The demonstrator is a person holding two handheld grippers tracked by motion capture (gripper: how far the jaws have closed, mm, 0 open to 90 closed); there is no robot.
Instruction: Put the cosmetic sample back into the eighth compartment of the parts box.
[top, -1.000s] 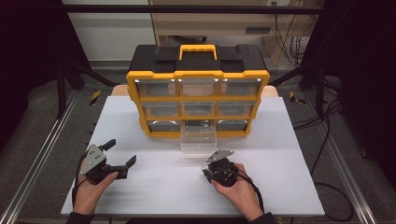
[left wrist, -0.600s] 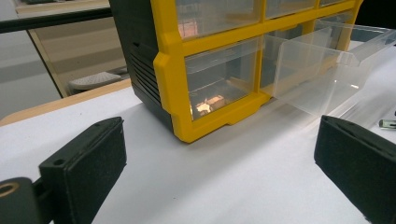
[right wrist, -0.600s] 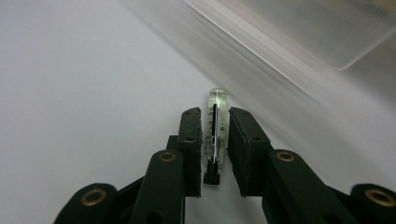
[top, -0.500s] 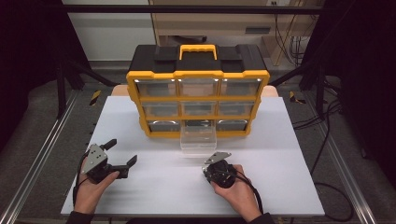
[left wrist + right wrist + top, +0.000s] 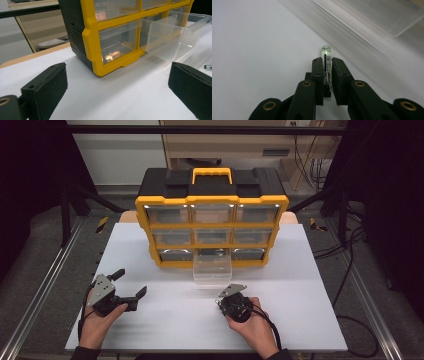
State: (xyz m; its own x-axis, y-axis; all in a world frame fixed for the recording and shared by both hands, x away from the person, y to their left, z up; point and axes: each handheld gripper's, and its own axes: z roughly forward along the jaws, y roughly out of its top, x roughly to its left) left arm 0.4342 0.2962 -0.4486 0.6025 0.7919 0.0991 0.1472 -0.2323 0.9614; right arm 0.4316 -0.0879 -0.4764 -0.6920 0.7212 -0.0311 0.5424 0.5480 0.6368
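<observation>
Right gripper [image 5: 327, 71], jaws just closing, pinches the small clear glass vial [image 5: 326, 60] off the white table [image 5: 249, 50]; the pulled-out clear plastic drawer [image 5: 384, 15] waits just ahead. Next: lift, carry forward, drop in. Left gripper [image 5: 117, 82] sits spread, idle.

A yellow-and-black organiser cabinet [image 5: 212, 220] is set at the far-middle of a white tabletop [image 5: 310, 285], w/ a yellow carry handle [image 5: 212, 172] on its black top. Three rows of clear drawers are seen in its front; small copper-coloured bits [image 5: 111, 55] are visible inside the bottom-left one. Metal rails [image 5: 35, 290] are run along both table sides. Black cables [image 5: 350, 250] are strewn on the grey floor at right. A pale cupboard [image 5: 235, 145] is placed behind.
</observation>
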